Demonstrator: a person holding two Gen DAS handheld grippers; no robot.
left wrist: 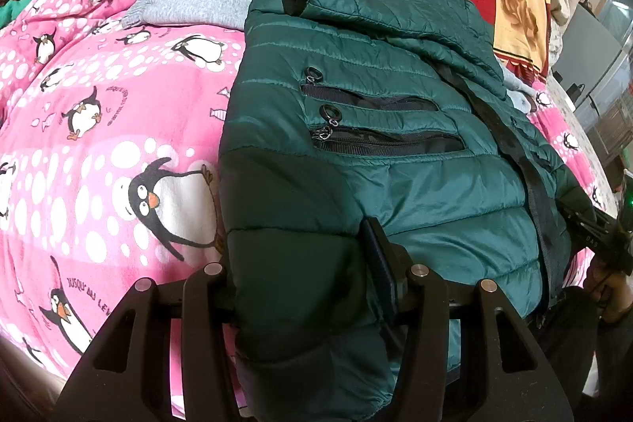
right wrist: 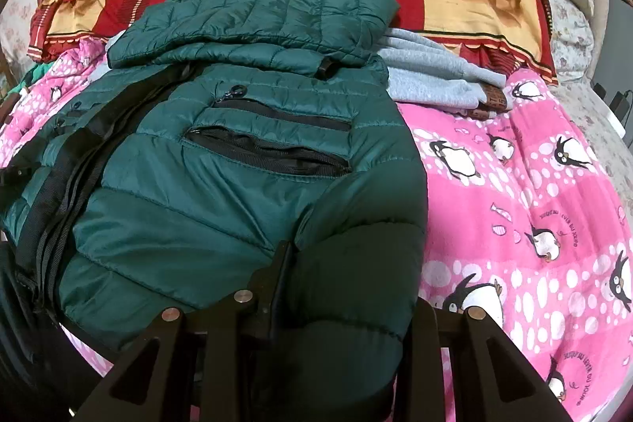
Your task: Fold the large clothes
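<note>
Left gripper [left wrist: 304,260] angled steeply down at the near edge of the scene, black fingers [left wrist: 378,244] spread partway and pinched on a thick fold of dark green padded fabric bulging up between them. Right gripper [right wrist: 348,283] tilted down alike, jaws narrower, clamped on a similar dark fold, one finger [right wrist: 283,263] showing at the left of the bulge. Seen from the left wrist, part of the right tool and a hand [left wrist: 609,297] at the far right edge.

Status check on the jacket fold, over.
Left claw and right claw each shut on the near hem of the green puffer jacket. Sleeves folded in. Folded grey garment touches the far end.
</note>
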